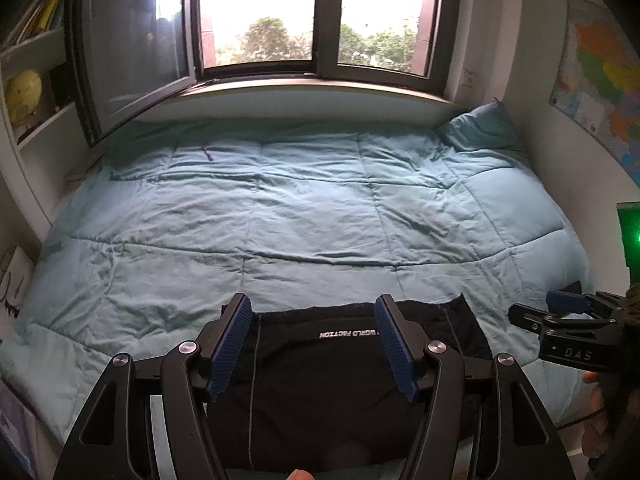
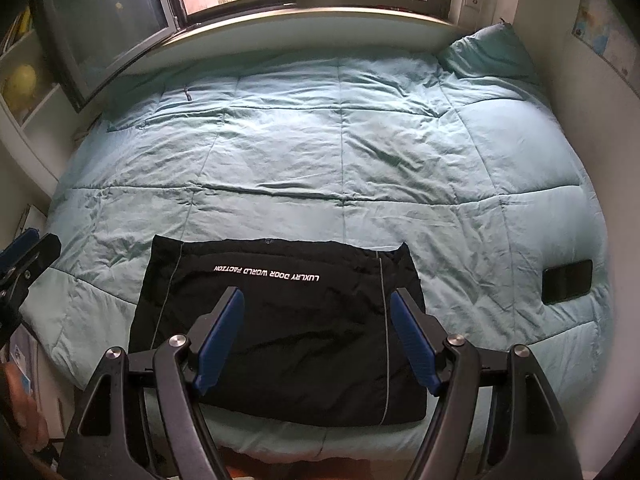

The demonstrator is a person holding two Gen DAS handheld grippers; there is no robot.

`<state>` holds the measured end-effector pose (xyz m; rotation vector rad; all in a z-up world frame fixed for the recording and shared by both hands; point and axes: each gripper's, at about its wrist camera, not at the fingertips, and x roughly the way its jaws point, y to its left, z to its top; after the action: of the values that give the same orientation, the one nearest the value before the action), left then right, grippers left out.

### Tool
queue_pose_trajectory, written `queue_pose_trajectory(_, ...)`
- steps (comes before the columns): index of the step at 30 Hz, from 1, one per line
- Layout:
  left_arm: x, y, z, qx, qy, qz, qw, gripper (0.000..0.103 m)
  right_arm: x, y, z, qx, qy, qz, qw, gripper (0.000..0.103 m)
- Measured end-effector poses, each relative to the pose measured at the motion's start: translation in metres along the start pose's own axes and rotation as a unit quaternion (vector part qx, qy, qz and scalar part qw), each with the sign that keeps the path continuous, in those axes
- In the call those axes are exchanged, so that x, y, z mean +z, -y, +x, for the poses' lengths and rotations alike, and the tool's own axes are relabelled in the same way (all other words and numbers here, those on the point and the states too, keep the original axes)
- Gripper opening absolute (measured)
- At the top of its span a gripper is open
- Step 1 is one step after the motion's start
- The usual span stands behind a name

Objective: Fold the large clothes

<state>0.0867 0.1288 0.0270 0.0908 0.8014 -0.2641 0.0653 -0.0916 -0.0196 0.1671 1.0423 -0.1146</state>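
Both wrist views look steeply down over the bed (image 1: 304, 208) toward the window (image 1: 260, 20); they share it.

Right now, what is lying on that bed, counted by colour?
Teal: 2, the quilt and the pillow
Black: 2, the folded garment with white lettering and the phone
Blue or purple: 1, a small thin item near the window, too small to identify
Total: 5

We see the right gripper (image 2: 316, 300), jaws apart and empty, above a folded black garment (image 2: 288, 328) on the teal quilt (image 2: 340, 152); a dark phone (image 2: 567, 281) lies well right, a pillow (image 2: 490, 54) far
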Motion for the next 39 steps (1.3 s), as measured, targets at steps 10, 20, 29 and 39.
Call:
queue_pose_trajectory(10, 0.004, -0.005, 0.007, 0.014, -0.001, -0.007, 0.9999, 0.066, 0.005, -0.002, 0.012, 0.005, -0.014, -0.001, 1.0, 0.077)
queue_pose_trajectory(20, 0.005, -0.011, 0.01, 0.026, -0.006, -0.015, 0.9995, 0.066, 0.012, -0.005, 0.023, 0.014, -0.025, -0.007, 1.0, 0.077)
queue_pose_trajectory(29, 0.007, -0.011, 0.015, 0.027, -0.01, -0.012, 0.9995, 0.066, 0.015, -0.012, 0.023, 0.016, -0.02, -0.02, 0.999, 0.077)
queue_pose_trajectory(39, 0.007, -0.008, 0.022, 0.017, -0.019, -0.005, 0.9997, 0.066, 0.014, -0.007, 0.027, 0.007, -0.025, -0.022, 0.999, 0.077)
